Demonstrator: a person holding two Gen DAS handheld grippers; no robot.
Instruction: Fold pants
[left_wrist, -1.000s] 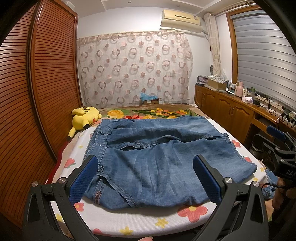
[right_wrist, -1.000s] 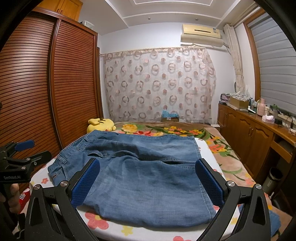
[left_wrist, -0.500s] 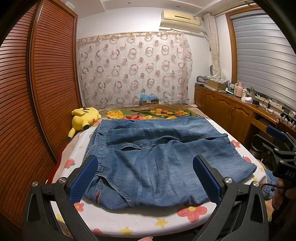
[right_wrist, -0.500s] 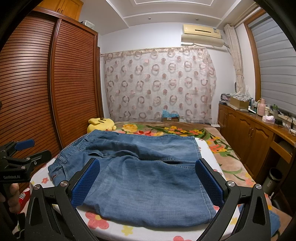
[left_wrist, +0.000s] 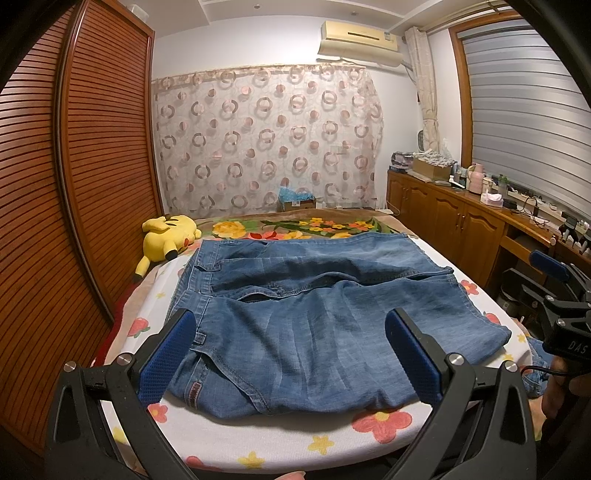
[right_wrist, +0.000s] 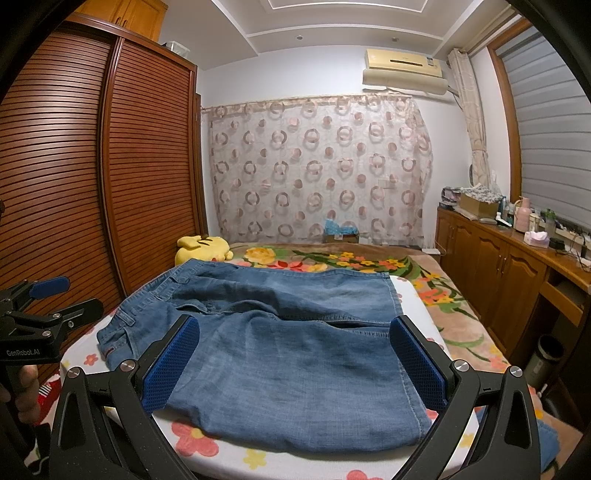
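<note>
pants (left_wrist: 332, 325) flat, near hem at bed (left_wrist: 258, 439) edge | both grippers agape

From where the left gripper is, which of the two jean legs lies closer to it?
The near leg, spread between the left gripper's open fingers at the bed's front edge. The far leg lies behind it, toward the yellow plush toy and flowered blanket.

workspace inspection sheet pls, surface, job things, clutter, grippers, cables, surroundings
surface: bed with flower-print sheet.
job's things: jeans spread across the bed, untouched, one end hanging off its right edge.
clutter: yellow plush toy beside the waistband.
grippers: left gripper and right gripper open, empty, at the near edge.
cables: thin black lead by the right gripper.
surroundings: slatted wardrobe, curtain, cluttered cabinet counter.
</note>
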